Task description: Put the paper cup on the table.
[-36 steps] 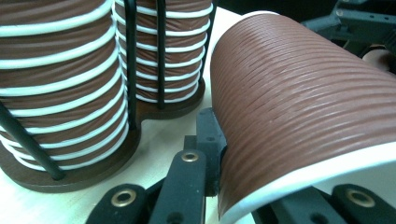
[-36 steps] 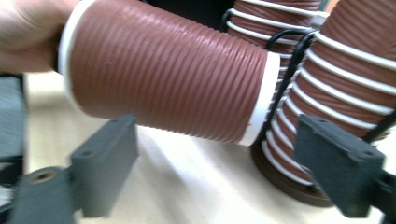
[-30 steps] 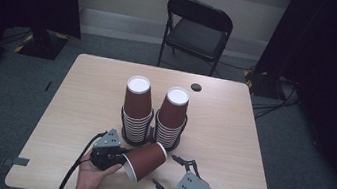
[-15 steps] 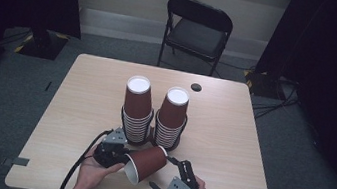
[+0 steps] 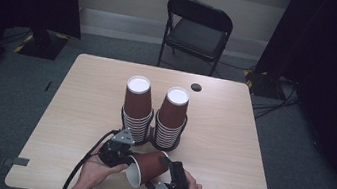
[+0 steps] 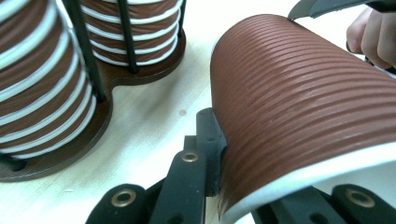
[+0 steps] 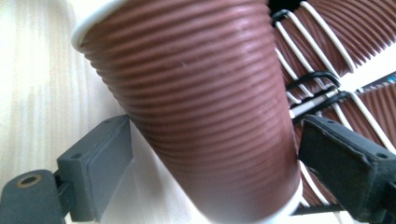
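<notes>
Brown ribbed cup (image 5: 148,166) held sideways over surface (image 5: 78,111), clamped at rim by left tool (image 5: 123,156). Right tool (image 5: 170,175) spread wide around cup body, not gripped.

Cup: a ribbed brown paper cup (image 6: 299,107) is seen lying on its side, white rim nearest the camera.
Left gripper (image 6: 261,186): its black fingers (image 6: 208,140) are pressed against the cup's wall just behind the rim; the cup is gripped.
Stacks: two stacks of brown cups (image 6: 42,79) are held upright in a wire holder on a dark wooden base (image 6: 135,77).
Counter (image 6: 154,126): pale wood is seen between base and cup.
Hand (image 6: 373,32): fingertips are glimpsed at the upper right.
</notes>
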`<state>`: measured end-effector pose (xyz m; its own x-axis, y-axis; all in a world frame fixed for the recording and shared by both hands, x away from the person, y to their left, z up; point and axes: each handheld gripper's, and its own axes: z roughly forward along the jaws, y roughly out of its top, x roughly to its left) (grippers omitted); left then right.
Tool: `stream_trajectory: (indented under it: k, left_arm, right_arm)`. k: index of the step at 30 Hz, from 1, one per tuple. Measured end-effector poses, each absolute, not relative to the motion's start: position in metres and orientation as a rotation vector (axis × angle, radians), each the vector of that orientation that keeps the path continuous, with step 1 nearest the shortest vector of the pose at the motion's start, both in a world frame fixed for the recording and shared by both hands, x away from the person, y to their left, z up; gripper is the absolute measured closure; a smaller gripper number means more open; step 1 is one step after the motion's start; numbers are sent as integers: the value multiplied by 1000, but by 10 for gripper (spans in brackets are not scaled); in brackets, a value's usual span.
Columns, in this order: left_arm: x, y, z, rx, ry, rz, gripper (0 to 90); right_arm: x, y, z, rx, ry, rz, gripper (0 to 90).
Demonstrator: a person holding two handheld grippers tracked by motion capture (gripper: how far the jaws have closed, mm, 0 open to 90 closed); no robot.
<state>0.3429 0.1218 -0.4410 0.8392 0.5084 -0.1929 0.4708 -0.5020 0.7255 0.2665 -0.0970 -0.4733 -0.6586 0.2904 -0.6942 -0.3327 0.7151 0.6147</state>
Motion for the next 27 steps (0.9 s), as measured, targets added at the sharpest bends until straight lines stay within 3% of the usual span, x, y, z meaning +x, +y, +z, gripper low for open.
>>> stream_trajectory:
  k: [27]
  left_arm:
    - [351, 102, -436, 2172, 746, -17, 865]
  right_arm:
    - [273, -73, -468, -179, 2050, 824, 76]
